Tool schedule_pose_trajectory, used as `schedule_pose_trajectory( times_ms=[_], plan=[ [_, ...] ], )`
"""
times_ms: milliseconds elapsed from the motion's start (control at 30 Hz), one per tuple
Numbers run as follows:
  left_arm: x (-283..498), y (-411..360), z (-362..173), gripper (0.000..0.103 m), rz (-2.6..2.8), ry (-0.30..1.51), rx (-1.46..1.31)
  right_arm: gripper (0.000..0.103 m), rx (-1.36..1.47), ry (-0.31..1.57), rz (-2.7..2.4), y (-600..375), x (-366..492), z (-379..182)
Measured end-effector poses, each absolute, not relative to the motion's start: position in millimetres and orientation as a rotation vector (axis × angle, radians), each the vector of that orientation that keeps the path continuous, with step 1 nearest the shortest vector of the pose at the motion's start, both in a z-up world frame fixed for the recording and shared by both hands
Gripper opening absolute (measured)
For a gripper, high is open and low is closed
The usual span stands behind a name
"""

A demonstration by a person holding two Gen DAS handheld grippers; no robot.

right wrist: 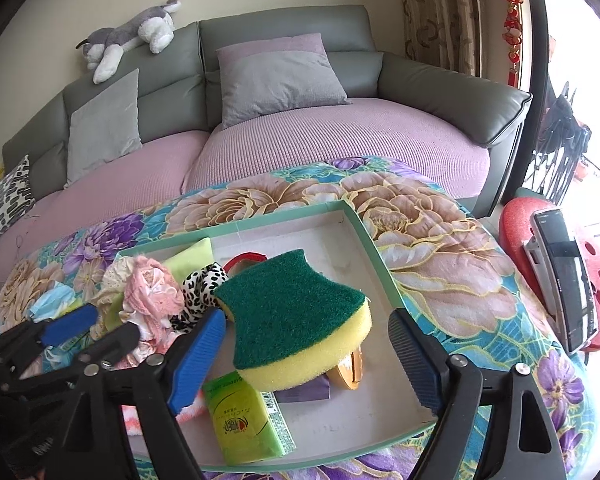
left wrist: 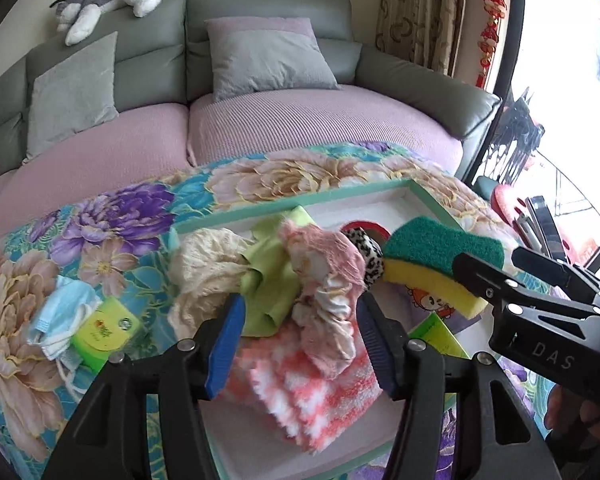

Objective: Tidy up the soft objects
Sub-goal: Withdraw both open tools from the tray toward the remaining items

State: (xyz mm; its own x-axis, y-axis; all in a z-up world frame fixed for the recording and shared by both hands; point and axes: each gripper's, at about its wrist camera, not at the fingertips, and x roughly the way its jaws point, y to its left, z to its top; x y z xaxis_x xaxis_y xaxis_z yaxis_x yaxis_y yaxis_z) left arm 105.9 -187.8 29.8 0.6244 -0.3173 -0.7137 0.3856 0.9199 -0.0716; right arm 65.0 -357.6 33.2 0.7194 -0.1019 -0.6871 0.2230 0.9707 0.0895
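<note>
Phone [right wrist: 564, 276] on red stool [right wrist: 518, 220] – clear from right wrist, clipped from left

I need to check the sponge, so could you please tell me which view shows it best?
The right wrist view: the sponge shows whole between that gripper's open fingers, green top and yellow side clear. In the left wrist view the right gripper covers one end of it.

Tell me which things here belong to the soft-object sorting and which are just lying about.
Job:
- tray
- sponge
- pink scrunchie
- green cloth
- cream lace cloth
- pink-and-white towel
- leopard scrunchie
- face mask, outside the tray

Lying about:
- plush dog
- grey cushions
- phone on red stool
</note>
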Motion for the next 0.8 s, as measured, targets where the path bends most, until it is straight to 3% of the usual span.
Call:
schedule_pose_trajectory(
  times_ms=[333, 433, 533, 633, 800],
  plan=[
    [114.9, -150.2, 28.7, 0.073, -0.237, 0.824, 0.044, 0.087, 0.17, 0.751, -0.18, -357.0, 65.4, 34.0],
    [117.4, -134.9, 26.6, 0.075, -0.178, 0.836, 0.013, 0.094, 0.162, 0.758, -0.18, -355.0, 66.0, 34.0],
    [117.7, -124.2, 24.3, 0.084, -0.139, 0.841, -0.007, 0.101, 0.157, 0.757, -0.183, -352.6, 66.8, 33.3],
    [117.6, -116.0, 22.3, 0.1, -0.084, 0.837, -0.012, 0.103, 0.155, 0.753, -0.192, -352.3, 67.5, 33.0],
    [119.0, -102.4, 20.2, 0.102, -0.028, 0.832, -0.025, 0.103, 0.155, 0.76, -0.207, -352.6, 69.7, 31.2]
  ],
)
